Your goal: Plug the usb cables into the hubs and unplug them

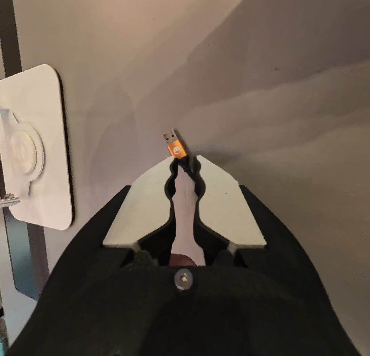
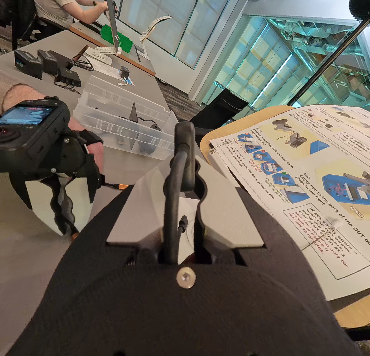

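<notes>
Nearest the lens in the right wrist view, the right hand-held gripper (image 2: 185, 166), black-bodied with white angular fingers, is clamped on a dark grey elongated USB hub (image 2: 185, 156) that stands upright between its tips, the hub's thick dark lead (image 2: 172, 216) curving down through the gap toward the camera. Beneath everything lies the wide grey table (image 2: 40, 256). To the right a rounded light-wood board (image 2: 226, 122) carries a large printed instruction sheet (image 2: 300, 186) with pictures and text. Farther back on the table sits a clear plastic compartment tray (image 2: 124, 124) with dark cables inside (its dividers are see-through), and beyond it a group of black boxes (image 2: 46, 64).

At the left of this view the left hand-held gripper (image 2: 64, 226), topped by a black camera with a lit screen (image 2: 26, 118), is held in a person's hand (image 2: 94, 146).

In the left wrist view, that left hand-held gripper (image 1: 185, 160) is closed on a thin black cable (image 1: 187, 169) just behind its orange-sleeved USB plug (image 1: 174, 146). The plug sticks out beyond the fingertips, metal end tilted slightly left, in front of a plain pale surface and plugged into nothing. A white rounded plate (image 1: 40, 146) sits off to the left, well apart from the plug.
</notes>
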Action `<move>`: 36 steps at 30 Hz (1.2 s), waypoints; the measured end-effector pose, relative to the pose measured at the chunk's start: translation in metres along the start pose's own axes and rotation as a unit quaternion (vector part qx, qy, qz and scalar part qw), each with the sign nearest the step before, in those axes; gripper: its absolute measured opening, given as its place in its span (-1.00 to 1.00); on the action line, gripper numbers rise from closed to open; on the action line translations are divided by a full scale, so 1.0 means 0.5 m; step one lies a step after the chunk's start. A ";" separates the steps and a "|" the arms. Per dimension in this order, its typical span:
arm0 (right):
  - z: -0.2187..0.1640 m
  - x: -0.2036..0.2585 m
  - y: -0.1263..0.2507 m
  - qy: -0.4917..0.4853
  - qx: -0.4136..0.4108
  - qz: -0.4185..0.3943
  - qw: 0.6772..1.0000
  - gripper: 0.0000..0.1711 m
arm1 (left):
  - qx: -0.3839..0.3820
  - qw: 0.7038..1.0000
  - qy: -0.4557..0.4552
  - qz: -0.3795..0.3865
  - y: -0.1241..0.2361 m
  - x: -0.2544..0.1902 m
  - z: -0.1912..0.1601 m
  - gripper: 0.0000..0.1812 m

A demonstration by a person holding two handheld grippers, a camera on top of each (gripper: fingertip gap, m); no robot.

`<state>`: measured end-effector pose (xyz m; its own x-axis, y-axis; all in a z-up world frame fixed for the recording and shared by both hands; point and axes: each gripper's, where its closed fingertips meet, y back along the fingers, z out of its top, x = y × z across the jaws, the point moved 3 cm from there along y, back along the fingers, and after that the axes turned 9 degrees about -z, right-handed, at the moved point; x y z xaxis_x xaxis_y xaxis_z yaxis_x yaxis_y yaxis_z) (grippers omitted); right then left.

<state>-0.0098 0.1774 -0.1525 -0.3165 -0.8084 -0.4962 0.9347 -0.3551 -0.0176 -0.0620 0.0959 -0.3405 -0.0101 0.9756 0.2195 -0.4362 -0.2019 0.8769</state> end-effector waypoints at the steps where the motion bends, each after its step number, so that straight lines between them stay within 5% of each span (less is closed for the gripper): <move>1: -0.001 0.001 -0.001 0.000 0.000 0.001 1.000 -0.88 | -0.009 1.000 0.008 0.010 0.003 0.000 -0.003 -0.78; 4: -0.003 0.009 -0.007 0.000 0.003 0.012 1.000 -0.90 | -0.039 0.996 0.055 0.052 0.027 0.008 -0.007 -0.52; 10: 0.005 0.053 -0.025 0.007 0.014 0.069 0.997 -0.89 | -0.108 0.957 0.069 0.261 0.226 0.094 0.026 -0.44; 14: 0.020 0.097 -0.034 0.014 0.024 0.127 0.991 -0.90 | -0.091 0.944 0.017 0.318 0.303 0.128 0.054 -0.38; 17: 0.033 0.125 -0.038 0.013 0.021 0.164 0.986 -0.89 | -0.067 0.950 -0.007 0.304 0.292 0.131 0.049 -0.48; 19: 0.037 0.137 -0.042 0.016 0.022 0.177 0.984 -0.87 | -0.063 0.960 -0.019 0.272 0.273 0.116 0.043 -0.76; 29: 0.046 0.163 -0.061 0.047 0.033 0.185 0.981 -0.82 | -0.104 0.938 -0.022 0.329 0.282 0.116 0.019 -0.85; 33: 0.041 0.167 -0.062 0.066 0.053 0.186 0.979 -0.88 | -0.109 0.936 -0.043 0.332 0.270 0.107 0.022 -0.68; 36: 0.046 0.170 -0.061 0.069 0.052 0.188 0.978 -0.86 | -0.118 0.934 -0.045 0.335 0.270 0.104 0.025 -0.79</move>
<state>-0.0691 0.1087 -0.1742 0.0787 -0.8224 -0.5634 0.9567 -0.0965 0.2745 -0.1103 0.1184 -0.2054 -0.2821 0.6232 0.7294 -0.5451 -0.7297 0.4127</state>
